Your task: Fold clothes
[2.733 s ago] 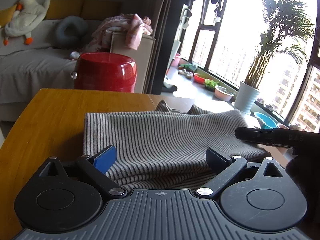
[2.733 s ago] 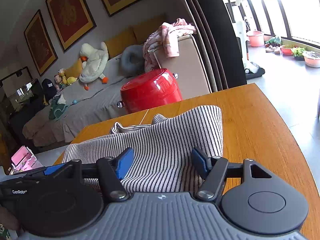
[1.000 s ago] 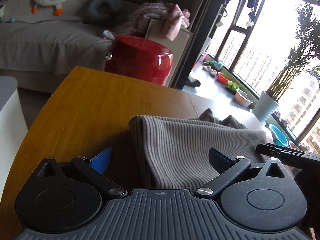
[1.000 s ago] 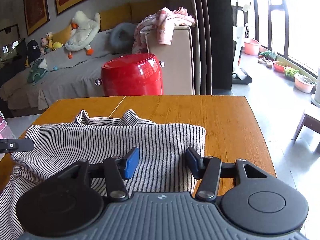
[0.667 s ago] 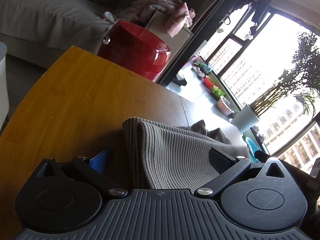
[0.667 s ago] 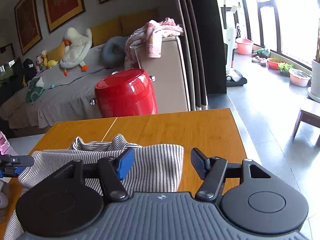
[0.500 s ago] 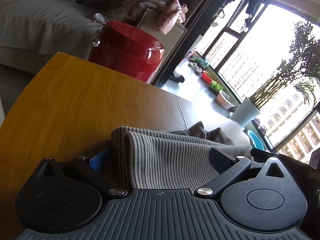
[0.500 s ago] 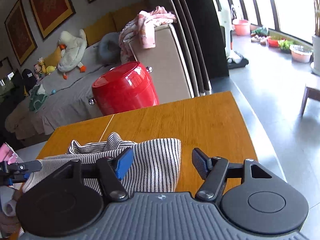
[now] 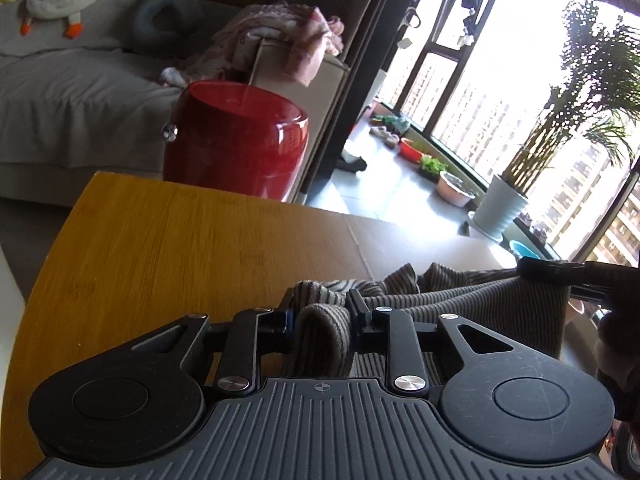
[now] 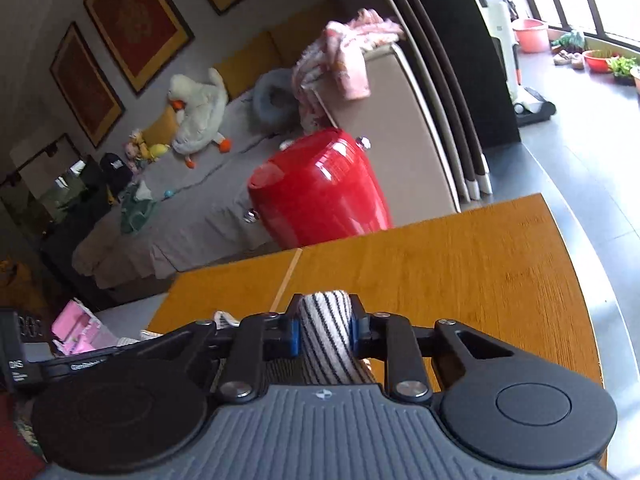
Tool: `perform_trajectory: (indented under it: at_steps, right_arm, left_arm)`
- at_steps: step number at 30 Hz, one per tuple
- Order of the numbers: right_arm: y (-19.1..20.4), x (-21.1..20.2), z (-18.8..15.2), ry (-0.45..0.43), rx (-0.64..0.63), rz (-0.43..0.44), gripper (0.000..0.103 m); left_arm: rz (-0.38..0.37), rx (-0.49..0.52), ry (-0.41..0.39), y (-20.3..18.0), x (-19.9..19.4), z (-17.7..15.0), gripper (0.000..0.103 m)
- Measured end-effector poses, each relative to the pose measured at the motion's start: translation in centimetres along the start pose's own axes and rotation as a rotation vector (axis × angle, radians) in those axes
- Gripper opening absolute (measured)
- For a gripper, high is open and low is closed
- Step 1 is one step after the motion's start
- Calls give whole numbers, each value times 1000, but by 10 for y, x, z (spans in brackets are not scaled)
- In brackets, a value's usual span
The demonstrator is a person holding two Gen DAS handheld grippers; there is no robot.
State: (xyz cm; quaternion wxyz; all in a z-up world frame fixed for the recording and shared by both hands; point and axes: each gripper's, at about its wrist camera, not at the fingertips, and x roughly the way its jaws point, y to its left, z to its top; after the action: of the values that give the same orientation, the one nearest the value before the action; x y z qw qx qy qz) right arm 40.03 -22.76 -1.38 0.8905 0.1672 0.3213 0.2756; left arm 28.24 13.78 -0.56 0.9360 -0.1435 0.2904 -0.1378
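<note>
The striped garment [image 9: 472, 304] is a grey-and-white knit, folded and stretched between my two grippers above the wooden table [image 9: 192, 248]. My left gripper [image 9: 322, 314] is shut on a bunched left edge of the cloth. In the right wrist view my right gripper [image 10: 323, 326] is shut on a rolled fold of the striped garment [image 10: 326, 340]. The right gripper's black finger [image 9: 560, 270] shows at the far right of the left wrist view, holding the cloth's other end. The left gripper's body [image 10: 52, 360] appears at the lower left of the right wrist view.
A red round stool [image 9: 236, 140] stands past the table's far edge, before a grey sofa [image 9: 72, 92] with pink clothes [image 9: 280, 40] on its arm. A potted palm [image 9: 504, 212] and bowls line the window. The table [image 10: 460, 272] ahead is bare wood.
Both grippers have gone from open over the flat garment to shut on its edges. The cloth is now lifted and drawn toward the near edge of the table.
</note>
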Motion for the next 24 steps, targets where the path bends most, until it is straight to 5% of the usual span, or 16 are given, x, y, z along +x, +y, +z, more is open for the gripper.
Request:
perform_trajectory:
  at_steps: [5, 6, 12, 17, 20, 24]
  right_arm:
    - [39, -86, -14, -54, -95, 86, 18]
    - [45, -102, -23, -53, -103, 95, 11]
    - [49, -153, -94, 23, -113, 53, 11]
    - [37, -151, -146, 118, -87, -65, 13]
    - [39, -163, -150, 102, -114, -71, 15]
    - [43, -183, -143, 66, -134, -79, 35]
  left_arm:
    - [-36, 82, -86, -24, -63, -10, 24]
    - [-50, 92, -91, -29, -79, -20, 23]
    - [-72, 72, -30, -29, -128, -81, 25]
    - [-46, 33, 61, -15, -138, -106, 35]
    - [-26, 21, 77, -7, -146, -107, 49]
    - [-51, -44, 32, 2, -162, -96, 74]
